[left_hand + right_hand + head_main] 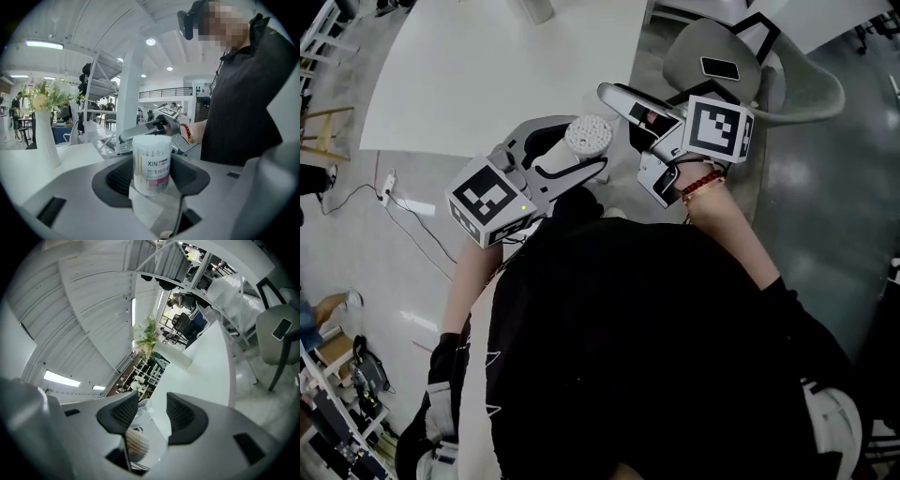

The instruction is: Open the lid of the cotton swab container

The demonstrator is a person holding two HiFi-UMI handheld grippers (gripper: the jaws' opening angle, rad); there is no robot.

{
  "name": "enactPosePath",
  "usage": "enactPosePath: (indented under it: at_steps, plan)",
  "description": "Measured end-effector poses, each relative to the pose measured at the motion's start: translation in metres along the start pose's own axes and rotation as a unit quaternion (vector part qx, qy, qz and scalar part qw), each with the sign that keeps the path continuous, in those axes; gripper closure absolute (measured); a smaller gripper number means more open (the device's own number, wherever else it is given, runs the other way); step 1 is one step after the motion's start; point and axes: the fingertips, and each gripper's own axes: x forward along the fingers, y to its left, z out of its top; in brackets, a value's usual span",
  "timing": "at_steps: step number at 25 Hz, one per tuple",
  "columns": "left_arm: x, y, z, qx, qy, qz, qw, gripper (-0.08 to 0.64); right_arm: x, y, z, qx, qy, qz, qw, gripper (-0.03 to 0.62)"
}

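While we look down from the head view, the left gripper (584, 145) has its jaws closed round the cotton swab container (588, 134), which is held in the air just off the near edge of the white table (506, 66). White swab tips show at the container's top; we can't tell whether a clear lid sits over them. The right gripper (628, 131) hangs just beside the container on its far right, not touching it. A beaded bracelet (703, 183) is on the wrist behind that gripper.

From the left gripper view, the container (151, 164) stands upright between both dark pads, gripped at its lower half, with the printed label facing the camera. The right gripper (143, 132) is right behind the container, close to its top. A white vase (44, 136) of flowers stands on the table well to the container's left.

From the right gripper view, the two pads stand well apart with only the table (206, 362) showing through the gap, so this gripper (152, 411) grips nothing. The container (136, 444) is blurred and sits low, under the left pad. A pale scrap just above the container is too blurred to name.
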Motion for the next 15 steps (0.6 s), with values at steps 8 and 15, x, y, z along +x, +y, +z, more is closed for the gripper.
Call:
enactPosePath:
  at_steps: [8, 15]
  plan:
    - [-0.022, -0.022, -0.010, -0.007, -0.001, 0.013, 0.9999, 0.307, -0.001, 0.014, -0.026, -0.004, 0.003, -0.002, 1.000, 0.397]
    - [-0.039, -0.005, -0.018, -0.029, 0.010, 0.037, 0.9988, 0.307, 0.011, 0.025, -0.017, 0.003, -0.020, 0.021, 1.000, 0.397]
